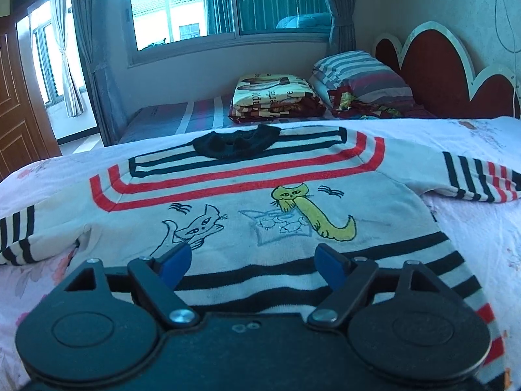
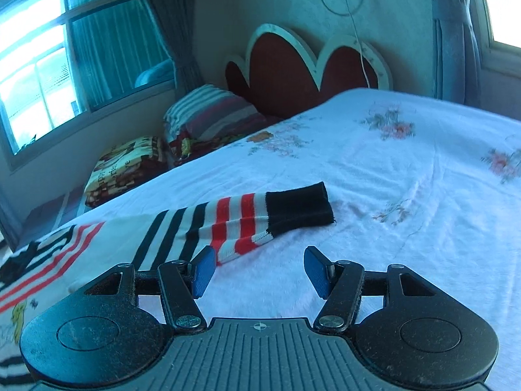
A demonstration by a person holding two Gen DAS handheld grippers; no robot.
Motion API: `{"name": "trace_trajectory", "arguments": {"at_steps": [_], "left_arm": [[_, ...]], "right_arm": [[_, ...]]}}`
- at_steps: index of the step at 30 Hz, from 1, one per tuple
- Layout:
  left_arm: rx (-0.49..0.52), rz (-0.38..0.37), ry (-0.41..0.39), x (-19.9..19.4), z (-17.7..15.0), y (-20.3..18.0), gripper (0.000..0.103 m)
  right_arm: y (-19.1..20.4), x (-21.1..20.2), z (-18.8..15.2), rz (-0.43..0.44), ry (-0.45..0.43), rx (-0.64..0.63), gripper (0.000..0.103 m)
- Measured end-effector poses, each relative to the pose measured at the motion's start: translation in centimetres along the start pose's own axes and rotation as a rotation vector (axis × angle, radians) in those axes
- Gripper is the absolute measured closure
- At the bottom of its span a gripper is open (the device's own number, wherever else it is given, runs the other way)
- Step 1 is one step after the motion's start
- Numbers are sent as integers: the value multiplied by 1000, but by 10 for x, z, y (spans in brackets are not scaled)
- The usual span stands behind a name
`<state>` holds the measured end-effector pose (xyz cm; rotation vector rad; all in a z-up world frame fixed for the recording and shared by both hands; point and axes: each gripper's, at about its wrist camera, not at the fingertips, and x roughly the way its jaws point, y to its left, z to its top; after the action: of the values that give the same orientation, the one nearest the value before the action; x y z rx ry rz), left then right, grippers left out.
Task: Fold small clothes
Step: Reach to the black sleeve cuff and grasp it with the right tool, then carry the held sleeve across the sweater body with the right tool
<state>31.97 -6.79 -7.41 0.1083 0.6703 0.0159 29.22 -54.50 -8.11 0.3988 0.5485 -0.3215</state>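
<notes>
The small sweater [image 1: 260,202] lies flat and face up on the flowered bedspread [image 2: 407,169], its black collar [image 1: 236,143] at the far end and its striped hem nearest me. I judge it is spread this way so each sleeve can be turned in over the chest before the body is doubled.

My left claw [image 1: 252,262] hangs over the hem, its blue pads [image 1: 174,260] wide apart with nothing between them; whether they touch the cloth I cannot tell. My right claw [image 2: 259,268] is likewise released and empty, low over the bedspread just near of the right sleeve [image 2: 241,221], which stretches out to the right with its black cuff [image 2: 299,207] lying flat. That placement suits taking the sleeve first, I think.

No folding is done yet, by my reckoning.

There is no basket or box in view. The nearest to a holder is the far bed, which carries a folded blanket [image 1: 276,97] and a striped pillow [image 1: 358,75].
</notes>
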Motion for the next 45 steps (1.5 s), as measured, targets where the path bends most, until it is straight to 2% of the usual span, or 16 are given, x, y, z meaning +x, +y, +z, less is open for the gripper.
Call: {"name": "trace_trajectory", "arguments": {"at_steps": [6, 7, 8, 10, 17, 21, 22, 23, 25, 27, 29, 33, 37, 41, 45], "left_arm": [[-16, 12, 34, 35, 3, 0, 27], [-16, 15, 37, 38, 4, 0, 27], [-13, 17, 40, 42, 4, -2, 27], [-8, 21, 49, 48, 5, -4, 27], [-6, 46, 67, 63, 8, -3, 26], [-17, 57, 70, 68, 11, 0, 25], [-17, 58, 69, 68, 11, 1, 25], [-17, 59, 69, 68, 11, 2, 25], [-19, 64, 72, 67, 10, 5, 25], [-31, 72, 72, 64, 9, 12, 24], [-46, 82, 73, 61, 7, 21, 23], [-56, 97, 85, 56, 3, 42, 20], [-38, 84, 110, 58, -2, 60, 20], [-55, 59, 108, 61, -4, 77, 20], [-72, 44, 110, 63, -6, 96, 19]], "right_arm": [[-17, 47, 14, 24, 9, 121, 43], [-20, 53, 15, 27, 13, 141, 46], [-24, 60, 17, 32, 24, 167, 55], [-33, 73, 18, 38, 45, 237, 61], [-51, 91, 17, 47, 79, 369, 61], [-55, 96, 19, 57, 62, 393, 61], [-56, 98, 20, 51, 62, 397, 67], [-57, 99, 20, 45, 64, 401, 77], [-62, 102, 19, 48, 66, 421, 86], [-64, 104, 20, 52, 66, 432, 87], [-62, 103, 23, 47, 63, 413, 94], [-37, 92, 30, 69, 18, 286, 95], [2, 78, 34, 126, -5, 187, 95], [59, 68, 30, 214, 0, 77, 95], [129, 61, 8, 330, 34, -39, 95]]}}
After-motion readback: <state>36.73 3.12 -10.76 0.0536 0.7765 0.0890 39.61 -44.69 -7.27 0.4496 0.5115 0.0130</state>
